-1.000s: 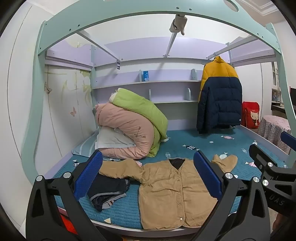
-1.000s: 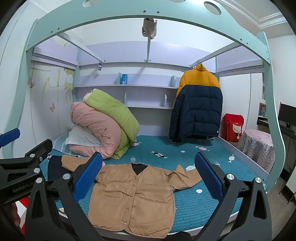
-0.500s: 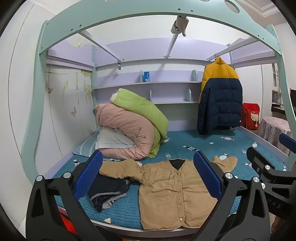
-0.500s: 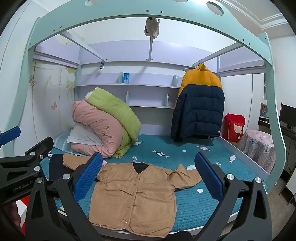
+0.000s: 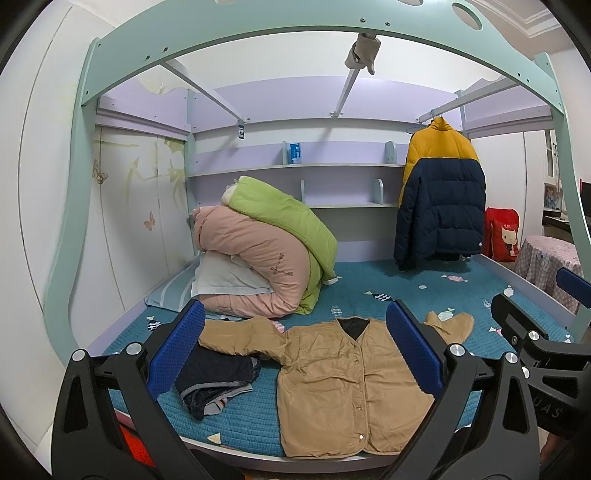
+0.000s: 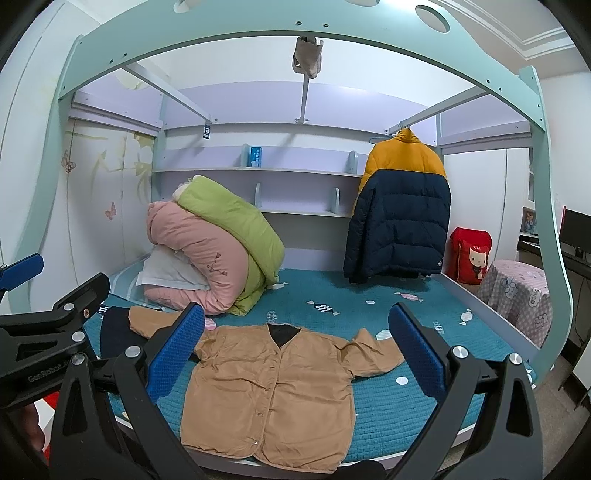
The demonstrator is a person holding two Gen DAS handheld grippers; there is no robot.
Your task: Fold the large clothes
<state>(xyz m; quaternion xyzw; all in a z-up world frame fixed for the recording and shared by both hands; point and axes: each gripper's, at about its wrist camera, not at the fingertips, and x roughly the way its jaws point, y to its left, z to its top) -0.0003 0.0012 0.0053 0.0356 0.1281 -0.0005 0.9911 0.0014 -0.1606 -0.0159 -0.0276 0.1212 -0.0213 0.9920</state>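
Two grippers hover side by side in front of the bed, both with blue-padded fingers spread wide and nothing between them. The left gripper (image 5: 295,347) and the right gripper (image 6: 297,349) each frame the tan button-front jacket (image 5: 340,384), which lies flat and face up on the teal quilted mattress cover (image 5: 406,291), its hem near the front edge of the bed. One sleeve stretches out toward the headboard side and drapes over a folded pile of dark clothes (image 5: 214,380) just beside the jacket; the other sleeve (image 6: 373,354) lies bent on the cover. Neither gripper touches the fabric.

Behind the jacket, a rolled pink duvet (image 5: 255,266) with a green duvet (image 5: 288,221) on top leans against the wall, a white pillow (image 5: 225,277) tucked under them. A yellow and navy puffer jacket (image 5: 439,199) hangs from a rail at the far end of the bed, well apart from the tan jacket. A mint-green arched bed frame (image 6: 295,26) spans the view overhead, with a grey cloth (image 6: 308,57) hanging on its centre bar. Beside the bed stand a red cartoon bag (image 6: 471,254) and a small table under a pink checked cloth (image 6: 517,291).
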